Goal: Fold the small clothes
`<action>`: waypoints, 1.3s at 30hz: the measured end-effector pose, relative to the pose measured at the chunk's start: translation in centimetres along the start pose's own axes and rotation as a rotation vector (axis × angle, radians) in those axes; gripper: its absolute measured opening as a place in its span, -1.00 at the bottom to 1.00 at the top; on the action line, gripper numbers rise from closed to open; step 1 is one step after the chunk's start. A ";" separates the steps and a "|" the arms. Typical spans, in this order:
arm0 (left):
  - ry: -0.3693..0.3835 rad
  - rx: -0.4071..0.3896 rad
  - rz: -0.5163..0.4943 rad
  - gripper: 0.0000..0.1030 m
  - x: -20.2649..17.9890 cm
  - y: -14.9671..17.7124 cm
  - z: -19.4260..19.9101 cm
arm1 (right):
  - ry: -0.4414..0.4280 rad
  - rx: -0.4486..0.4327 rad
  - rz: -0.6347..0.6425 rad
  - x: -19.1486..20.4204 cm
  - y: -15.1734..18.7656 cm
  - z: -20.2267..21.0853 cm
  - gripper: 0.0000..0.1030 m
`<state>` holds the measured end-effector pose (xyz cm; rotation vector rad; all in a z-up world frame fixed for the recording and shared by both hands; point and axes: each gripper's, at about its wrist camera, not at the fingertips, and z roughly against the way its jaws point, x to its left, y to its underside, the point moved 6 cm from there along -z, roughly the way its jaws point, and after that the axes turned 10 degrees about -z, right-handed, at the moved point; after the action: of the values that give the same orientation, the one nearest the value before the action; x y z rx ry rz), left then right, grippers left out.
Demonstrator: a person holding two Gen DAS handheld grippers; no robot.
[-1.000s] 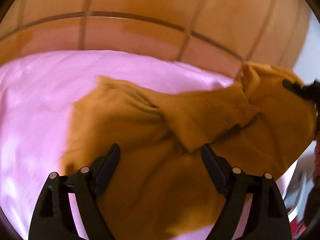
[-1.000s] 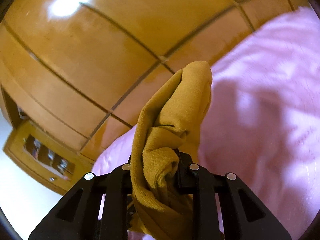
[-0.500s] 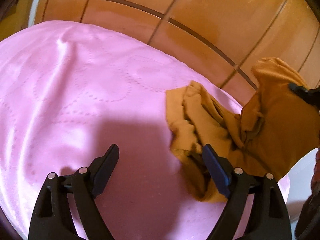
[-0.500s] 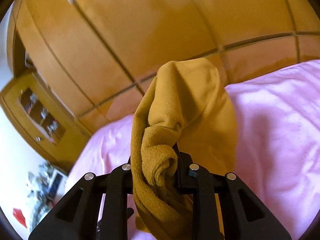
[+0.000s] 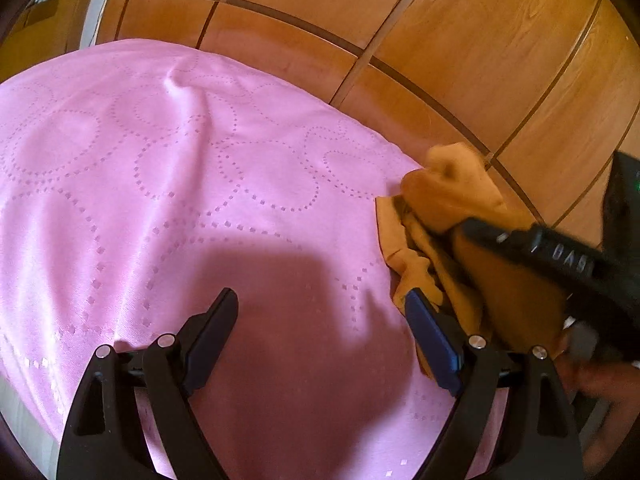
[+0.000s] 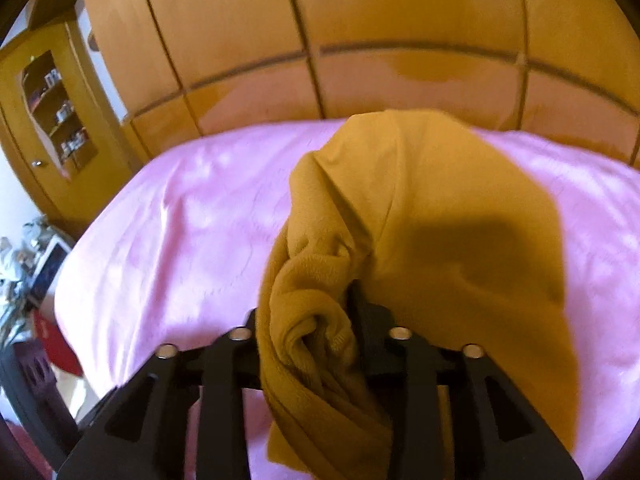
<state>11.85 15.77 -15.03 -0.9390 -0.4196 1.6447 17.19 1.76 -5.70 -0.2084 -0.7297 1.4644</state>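
A mustard-yellow small garment hangs bunched from my right gripper, which is shut on a twisted fold of it above the pink bed cover. In the left wrist view the same garment sits at the right edge of the pink cover, with the right gripper's black body over it. My left gripper is open and empty, hovering over bare pink cover just left of the garment.
A wooden panelled wall runs behind the bed. A wooden cabinet with shelves stands at the left in the right wrist view, with clutter and a red item on the floor below.
The right gripper has carried the bunched garment off to the right edge of the bed. The left gripper, open throughout, now looks at bare pink cover instead of the garment.
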 end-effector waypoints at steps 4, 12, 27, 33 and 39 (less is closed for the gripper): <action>0.004 -0.001 0.002 0.65 -0.1 0.3 0.2 | -0.234 0.050 -0.037 1.1 1.5 0.9 0.30; 0.066 -0.028 0.019 0.65 -1.8 0.0 1.7 | -0.237 -0.217 -0.114 -5.5 -0.1 10.2 0.42; 0.256 0.057 -0.246 0.33 -13.6 0.1 1.8 | -0.051 -0.038 -0.149 -14.7 6.7 11.5 0.41; 0.264 0.179 -0.164 -0.74 -12.0 -0.3 -1.2 | 0.054 0.019 0.012 -13.0 7.2 6.6 -0.53; 0.297 0.167 -0.199 -0.84 -11.0 0.0 2.2 | 0.017 -0.029 -0.034 -13.9 6.4 9.4 -0.80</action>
<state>10.65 5.88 -9.79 -0.9646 -0.1634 1.3139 7.43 -13.30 -6.38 -0.2299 -0.7379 1.4188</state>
